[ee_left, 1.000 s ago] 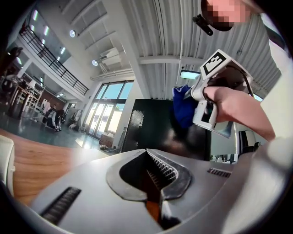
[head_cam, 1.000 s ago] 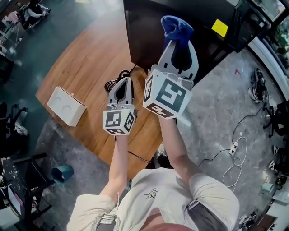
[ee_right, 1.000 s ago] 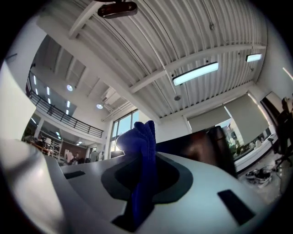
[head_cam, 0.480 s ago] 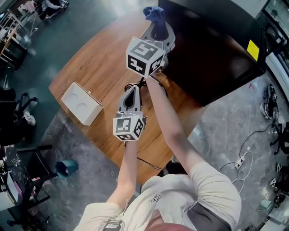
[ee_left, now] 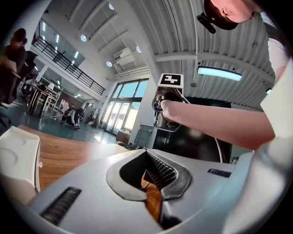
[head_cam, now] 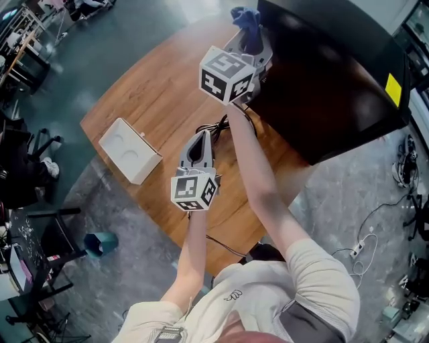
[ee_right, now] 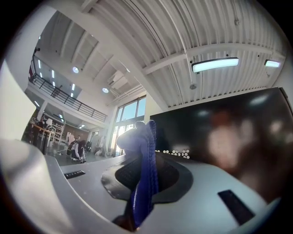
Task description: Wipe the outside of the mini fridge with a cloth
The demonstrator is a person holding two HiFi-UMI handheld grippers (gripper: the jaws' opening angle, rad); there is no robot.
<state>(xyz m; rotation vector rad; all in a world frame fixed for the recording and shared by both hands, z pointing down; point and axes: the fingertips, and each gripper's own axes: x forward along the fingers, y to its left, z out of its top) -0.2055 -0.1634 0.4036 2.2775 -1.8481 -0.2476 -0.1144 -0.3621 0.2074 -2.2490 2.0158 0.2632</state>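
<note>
The black mini fridge (head_cam: 335,80) stands on the wooden table (head_cam: 147,94) at the upper right of the head view. My right gripper (head_cam: 252,39) is shut on a blue cloth (head_cam: 245,18), which it holds against the fridge's far left edge. In the right gripper view the cloth (ee_right: 144,173) hangs bunched between the jaws, with the fridge's dark wall (ee_right: 229,132) close on the right. My left gripper (head_cam: 201,137) hovers low over the table, shut and with nothing in it. The left gripper view shows the fridge (ee_left: 192,137) ahead and the right gripper's cube (ee_left: 170,80).
A white box (head_cam: 131,151) lies on the table's left part. A coiled black cable (head_cam: 218,126) sits between the left gripper and the fridge. Cables and a power strip (head_cam: 355,248) lie on the floor at the right. Chairs (head_cam: 27,147) stand off to the left.
My right gripper has carried the cloth away from me, from above the fridge's near corner to its far left edge. The left gripper has stayed low over the table.
</note>
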